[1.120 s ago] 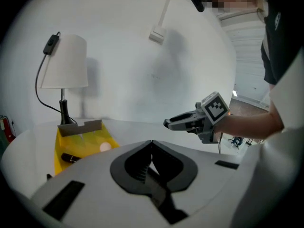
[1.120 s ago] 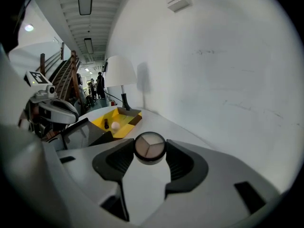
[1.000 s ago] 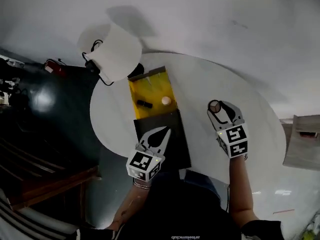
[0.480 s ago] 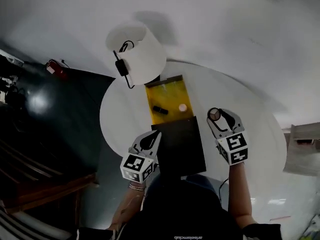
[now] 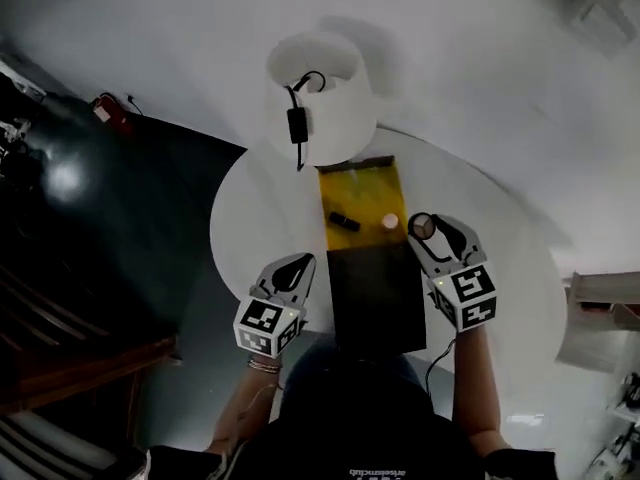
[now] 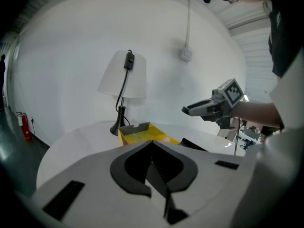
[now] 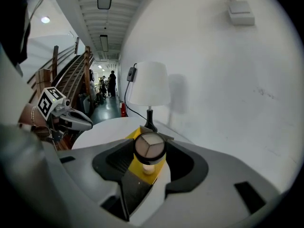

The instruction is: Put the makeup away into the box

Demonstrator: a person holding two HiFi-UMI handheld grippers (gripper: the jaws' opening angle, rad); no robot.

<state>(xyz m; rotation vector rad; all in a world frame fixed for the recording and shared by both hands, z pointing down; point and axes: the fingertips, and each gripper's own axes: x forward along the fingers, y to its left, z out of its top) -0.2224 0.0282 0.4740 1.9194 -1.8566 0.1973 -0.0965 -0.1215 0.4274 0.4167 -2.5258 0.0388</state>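
Observation:
A yellow box [image 5: 362, 190] lies open on the round white table [image 5: 265, 218], its black lid [image 5: 377, 288] flat toward me. Inside are a black tube [image 5: 344, 221] and a small pale round piece [image 5: 390, 222]. My right gripper [image 5: 426, 230] is shut on a round compact [image 5: 422, 226] with a three-part palette [image 7: 149, 145], held just off the box's right edge, above the table. My left gripper [image 5: 297, 265] is shut with nothing in it, over the table left of the lid. In the left gripper view its jaws [image 6: 152, 146] meet, and the yellow box [image 6: 140, 136] lies beyond.
A white lamp [image 5: 322, 98] with a black cord stands at the table's far side, right behind the box. A red fire extinguisher [image 5: 108, 108] sits on the dark floor to the left. The table's near edge runs close to my body.
My left gripper has moved left, off the black lid to the table beside it. My right gripper has carried the compact left, up to the box's right edge.

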